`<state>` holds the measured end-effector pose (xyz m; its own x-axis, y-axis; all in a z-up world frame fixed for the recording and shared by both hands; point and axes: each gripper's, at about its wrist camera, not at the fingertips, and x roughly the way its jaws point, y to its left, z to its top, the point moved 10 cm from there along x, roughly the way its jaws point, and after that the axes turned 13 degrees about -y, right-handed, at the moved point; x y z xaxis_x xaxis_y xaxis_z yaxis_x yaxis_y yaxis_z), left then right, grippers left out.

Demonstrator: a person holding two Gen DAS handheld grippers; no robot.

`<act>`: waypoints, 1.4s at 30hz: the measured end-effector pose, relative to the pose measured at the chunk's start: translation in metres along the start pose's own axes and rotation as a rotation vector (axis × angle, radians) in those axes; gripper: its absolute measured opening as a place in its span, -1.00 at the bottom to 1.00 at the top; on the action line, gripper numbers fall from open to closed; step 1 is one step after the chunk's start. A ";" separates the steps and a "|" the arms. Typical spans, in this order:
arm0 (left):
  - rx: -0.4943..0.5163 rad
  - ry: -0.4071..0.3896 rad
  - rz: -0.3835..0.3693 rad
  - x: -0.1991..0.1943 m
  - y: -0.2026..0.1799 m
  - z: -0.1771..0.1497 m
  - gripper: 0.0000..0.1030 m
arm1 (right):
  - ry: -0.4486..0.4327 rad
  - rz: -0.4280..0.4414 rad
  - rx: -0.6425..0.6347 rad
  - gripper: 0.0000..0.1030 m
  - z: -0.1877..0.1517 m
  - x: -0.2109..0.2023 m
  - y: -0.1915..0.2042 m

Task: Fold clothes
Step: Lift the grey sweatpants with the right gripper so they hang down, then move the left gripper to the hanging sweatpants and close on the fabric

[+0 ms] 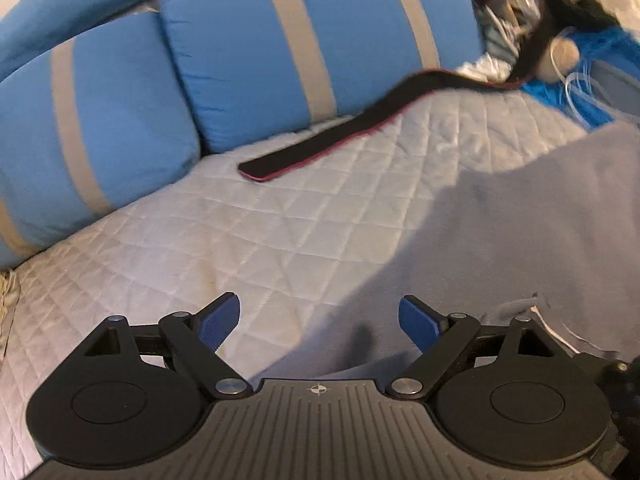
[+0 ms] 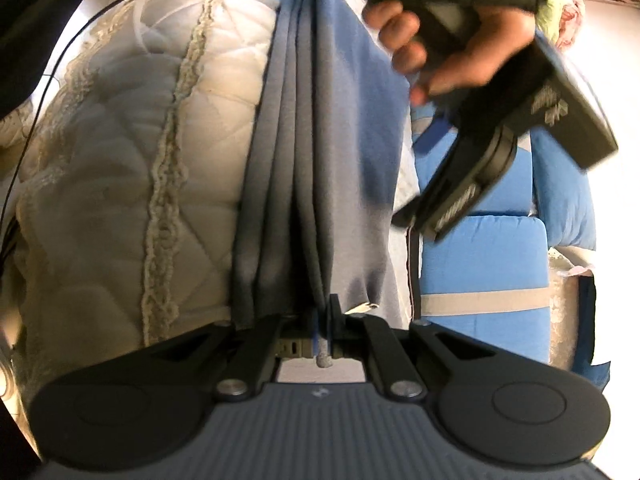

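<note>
Right claw [image 2: 322, 316] pinches grey garment [image 2: 320, 140], folds stretching lengthwise straight ahead.

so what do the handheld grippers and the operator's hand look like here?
Both the left gripper and right gripper are black linkage arms on round pivot discs, with a ribbed grey body, silver pins and blue ribbed pads. The hand wears a black fingerless glove or cuff.
</note>
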<state>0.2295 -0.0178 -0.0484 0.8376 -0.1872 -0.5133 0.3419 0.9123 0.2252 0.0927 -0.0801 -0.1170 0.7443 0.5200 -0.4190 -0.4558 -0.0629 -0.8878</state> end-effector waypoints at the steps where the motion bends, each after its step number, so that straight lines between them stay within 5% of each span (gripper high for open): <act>1: -0.018 -0.004 -0.011 -0.006 0.004 0.000 0.69 | 0.007 -0.008 -0.003 -0.86 0.000 0.000 -0.001; 2: -0.029 -0.004 -0.023 -0.009 0.006 0.000 0.69 | 0.014 -0.017 -0.006 -0.49 -0.001 0.000 -0.001; 5: -0.040 0.008 -0.039 -0.017 0.009 -0.006 0.69 | 0.014 -0.030 -0.015 -0.31 0.000 -0.001 0.001; 10: 0.017 0.040 -0.024 -0.008 0.006 -0.025 0.70 | 0.007 -0.032 -0.012 -0.36 0.002 0.005 -0.001; 12: 0.035 0.046 -0.006 0.000 0.006 -0.031 0.71 | 0.004 -0.006 0.007 -0.89 0.002 0.006 0.000; 14: 0.044 0.052 0.010 0.006 0.005 -0.039 0.73 | 0.007 0.013 0.022 -0.93 0.001 0.008 -0.004; 24: -0.117 -0.003 0.026 -0.011 0.032 -0.024 0.71 | 0.001 0.013 -0.002 -0.93 0.000 0.003 0.003; 25: -0.124 -0.031 0.033 -0.020 0.037 -0.017 0.71 | 0.003 0.003 -0.003 -0.89 0.000 0.003 0.003; 27: -0.130 -0.076 0.032 -0.044 0.043 -0.006 0.71 | 0.007 -0.016 -0.017 -0.50 -0.001 0.004 0.002; 29: -0.121 -0.097 0.037 -0.067 0.045 -0.002 0.71 | 0.007 -0.021 -0.036 -0.46 -0.002 0.007 0.001; 30: -0.107 -0.102 0.043 -0.079 0.044 -0.003 0.71 | 0.004 -0.022 -0.042 -0.47 -0.003 0.008 0.000; 32: -0.062 -0.095 0.061 -0.100 0.038 -0.010 0.71 | -0.001 -0.011 -0.007 -0.88 -0.002 0.006 0.001; 42: 0.431 -0.097 0.104 -0.138 -0.041 -0.051 0.71 | -0.036 -0.054 0.020 -0.90 0.001 -0.005 -0.032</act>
<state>0.0782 -0.0107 -0.0289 0.9060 -0.1542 -0.3942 0.3825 0.6971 0.6064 0.1030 -0.0802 -0.0862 0.7499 0.5527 -0.3635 -0.4256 -0.0177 -0.9048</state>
